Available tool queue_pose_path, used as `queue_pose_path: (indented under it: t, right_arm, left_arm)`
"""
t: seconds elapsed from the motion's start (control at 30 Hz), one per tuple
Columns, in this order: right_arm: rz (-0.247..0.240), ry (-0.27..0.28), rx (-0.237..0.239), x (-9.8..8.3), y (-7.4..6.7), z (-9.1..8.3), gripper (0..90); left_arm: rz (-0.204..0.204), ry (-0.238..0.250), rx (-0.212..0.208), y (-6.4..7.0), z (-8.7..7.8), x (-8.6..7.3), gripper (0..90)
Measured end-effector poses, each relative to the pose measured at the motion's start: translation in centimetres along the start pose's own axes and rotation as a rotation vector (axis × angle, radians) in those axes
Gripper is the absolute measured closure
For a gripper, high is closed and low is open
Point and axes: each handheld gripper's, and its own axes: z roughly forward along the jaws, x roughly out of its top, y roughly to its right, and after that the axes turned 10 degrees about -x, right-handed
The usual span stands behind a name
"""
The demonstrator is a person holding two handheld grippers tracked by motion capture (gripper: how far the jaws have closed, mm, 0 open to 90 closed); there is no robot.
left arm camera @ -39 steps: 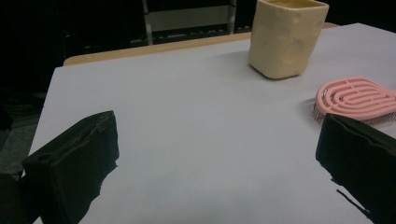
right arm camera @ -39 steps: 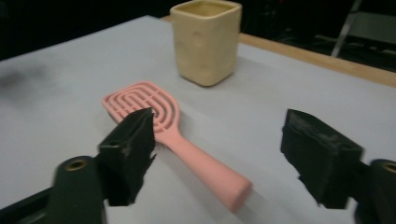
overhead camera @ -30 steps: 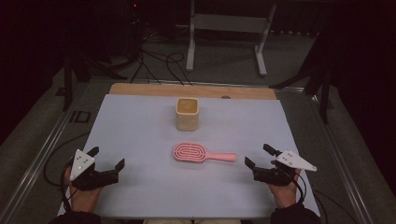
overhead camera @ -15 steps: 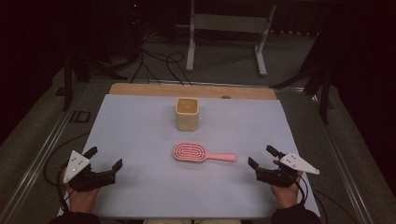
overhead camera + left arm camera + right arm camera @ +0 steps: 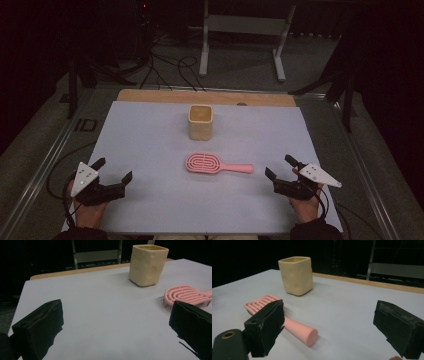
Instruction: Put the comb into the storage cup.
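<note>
A pink plastic hairbrush (image 5: 218,164) is seen lying flat mid-table before a cream square cup (image 5: 200,121), flanked by the left gripper (image 5: 114,170) and right gripper (image 5: 280,167), both spread empty; its rounded handle could be skidded aside if pinched off-centre.

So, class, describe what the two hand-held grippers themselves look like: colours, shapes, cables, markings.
Each hand-held gripper, left and right, is black, with two blocky, rough-edged black jaws. On top of each sits a pale grey three-cornered plate dotted with small dark marks. A thin black cable trails from the left one. Dark sleeves cover the person's wrists at the bottom of the high view.
</note>
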Motion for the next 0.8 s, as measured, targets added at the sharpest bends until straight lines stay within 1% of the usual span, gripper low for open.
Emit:
queue_pose_path:
  t: [0.17,0.3,0.33,0.43,0.7,0.8]
  right_arm:
    - [-0.009,-0.015,0.018,0.2,-0.2,0.2,9.7]
    - [-0.015,-0.028,0.028,0.6,-0.2,0.4,9.7]
    - [-0.023,-0.022,0.03,0.7,-0.2,0.5,9.7]
    - [-0.025,-0.018,0.035,1.2,-0.3,0.6,9.7]
    - [-0.033,-0.032,0.045,2.1,-0.7,0.9,9.6]
    - [-0.04,-0.02,0.049,2.4,-0.9,1.0,9.7]
  left_arm:
    - [0.012,-0.018,-0.002,0.3,0.3,0.0,0.1]
    - [0.005,-0.015,0.0,0.3,0.3,0.0,0.1]
    - [0.001,-0.012,0.002,0.3,0.3,0.0,0.1]
    - [-0.013,-0.006,0.006,0.1,0.3,-0.1,0.1]
    - [-0.017,-0.011,0.004,0.1,0.4,-0.2,0.1]
    - [-0.02,-0.012,0.006,0.1,0.4,-0.2,0.1]
